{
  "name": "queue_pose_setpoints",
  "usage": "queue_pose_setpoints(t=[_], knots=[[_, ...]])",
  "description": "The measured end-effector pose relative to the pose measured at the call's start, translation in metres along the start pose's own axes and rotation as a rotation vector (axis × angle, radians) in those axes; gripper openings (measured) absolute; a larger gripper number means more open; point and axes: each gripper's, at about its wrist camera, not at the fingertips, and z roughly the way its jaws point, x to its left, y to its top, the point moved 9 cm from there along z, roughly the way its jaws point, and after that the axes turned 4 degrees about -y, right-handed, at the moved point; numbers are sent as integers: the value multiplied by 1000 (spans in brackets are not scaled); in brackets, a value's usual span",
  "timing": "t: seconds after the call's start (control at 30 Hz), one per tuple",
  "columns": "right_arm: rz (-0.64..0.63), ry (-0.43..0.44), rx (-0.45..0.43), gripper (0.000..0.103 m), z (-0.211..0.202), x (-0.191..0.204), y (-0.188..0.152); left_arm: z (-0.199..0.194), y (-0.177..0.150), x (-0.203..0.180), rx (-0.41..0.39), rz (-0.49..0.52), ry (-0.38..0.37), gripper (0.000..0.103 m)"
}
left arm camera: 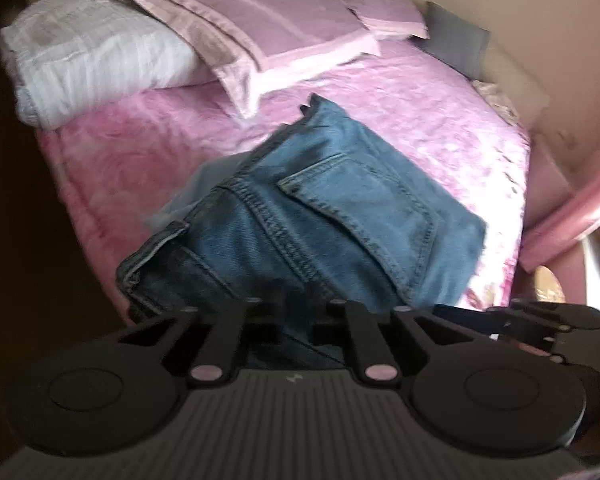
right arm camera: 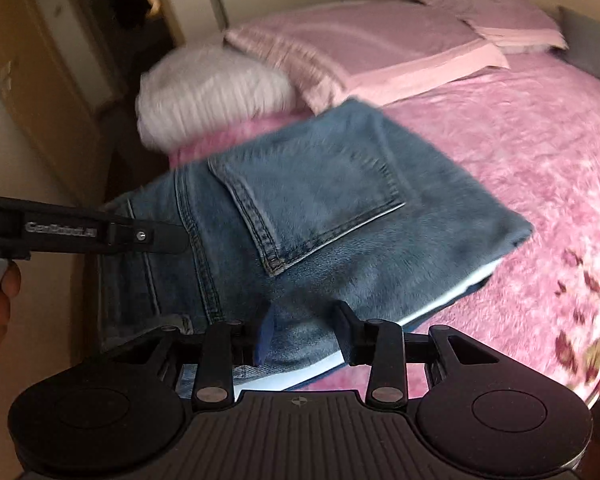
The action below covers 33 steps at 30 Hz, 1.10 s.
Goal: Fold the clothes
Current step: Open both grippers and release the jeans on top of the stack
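The right gripper pinches the near edge of the folded jeans between its fingers. The left gripper has its fingers pressed together on the same denim. The jeans lie pocket-up on the pink bed, with pillows and a white quilt beyond.

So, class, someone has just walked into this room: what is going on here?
A person is folding a pair of blue jeans on a bed with a pink bedspread, a handheld gripper in each hand. The jeans lie folded, back pocket up. The left gripper has its jaws shut on the waistband edge. The right gripper has the near fold between its jaws. Pillows sit behind.
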Motion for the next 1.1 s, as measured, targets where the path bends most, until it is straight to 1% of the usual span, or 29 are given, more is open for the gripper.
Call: queue_pose_setpoints(t=[0.1,0.2,0.27,0.37,0.4,0.5,0.63,0.73,0.83,0.9,0.97,1.03,1.1], knots=[[-35,14,-6,38,-2,0,4,-10,6,-1,-25,-34,10,8],[-44,50,2,38,-13,-2,11,-27,11,-3,-62,-73,60,9],[-70,86,-12,38,-21,-2,15,-40,13,-4,-91,-125,107,16],[-128,142,-28,38,-31,-2,22,-57,7,-15,-129,-186,183,18],[-143,158,-27,38,-34,-3,23,-63,5,-18,-141,-207,208,20],[-195,214,-12,38,-46,-15,18,-78,-4,-39,-184,-270,278,23],[-275,261,-1,38,-67,-45,4,-92,-24,-88,-242,-363,352,29],[-301,278,-15,38,-83,-82,-8,-91,-40,-133,-255,-393,387,32],[-299,290,-8,39,-96,-117,-20,-87,-50,-176,-259,-388,385,35],[-302,293,-7,39,-105,-133,-28,-87,-55,-199,-260,-380,387,37],[-295,290,-4,39,-115,-143,-34,-90,-58,-219,-258,-373,392,38],[-284,291,-6,39,-128,-151,-36,-97,-57,-234,-270,-349,393,41],[-276,288,-40,39,-142,-154,-34,-104,-51,-244,-285,-317,397,45]])
